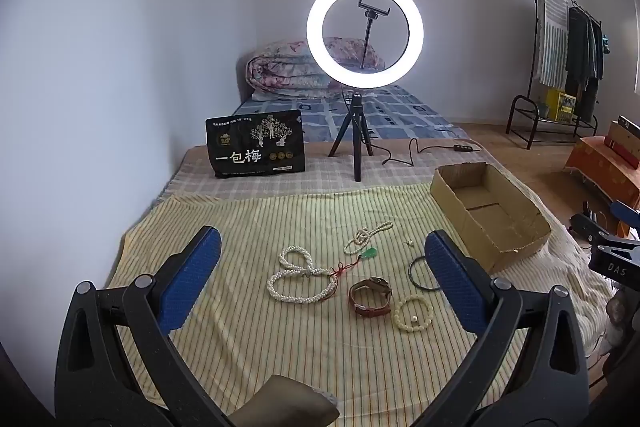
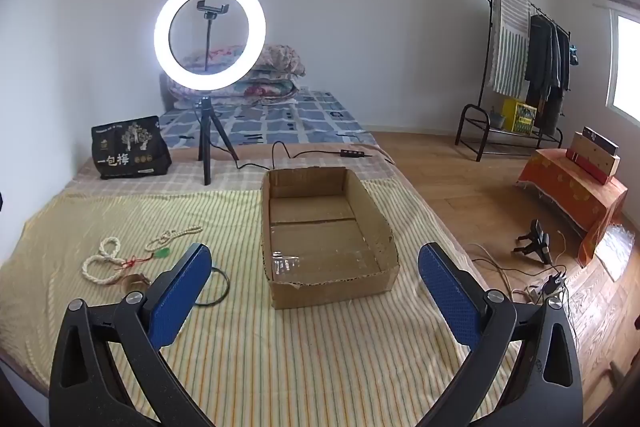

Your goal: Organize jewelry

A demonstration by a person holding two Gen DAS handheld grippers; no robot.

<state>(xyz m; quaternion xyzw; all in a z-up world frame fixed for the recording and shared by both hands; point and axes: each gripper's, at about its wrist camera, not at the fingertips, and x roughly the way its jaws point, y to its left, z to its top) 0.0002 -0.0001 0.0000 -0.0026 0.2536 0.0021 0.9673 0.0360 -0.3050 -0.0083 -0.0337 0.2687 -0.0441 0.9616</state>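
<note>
Jewelry lies on the striped yellow cloth point(image 1: 248, 327): a white pearl necklace point(image 1: 298, 275), a thinner bead strand point(image 1: 366, 235) with a green pendant point(image 1: 370, 253), a brown leather watch point(image 1: 370, 297), a cream bead bracelet point(image 1: 413, 314), a black ring point(image 1: 418, 273) and a tiny earring point(image 1: 409, 242). An open cardboard box point(image 2: 326, 227) stands empty to their right. My left gripper point(image 1: 322, 251) is open above the jewelry. My right gripper point(image 2: 314, 261) is open, empty, above the box's near edge. The pearl necklace point(image 2: 102, 263) also shows in the right wrist view.
A lit ring light on a tripod point(image 1: 362, 75) and a black snack bag point(image 1: 256, 143) stand behind the cloth. Its cable point(image 2: 288, 155) trails by the box. Bedding point(image 1: 288, 71) lies farther back. A clothes rack point(image 2: 528, 67) and an orange-covered table point(image 2: 572, 187) stand right.
</note>
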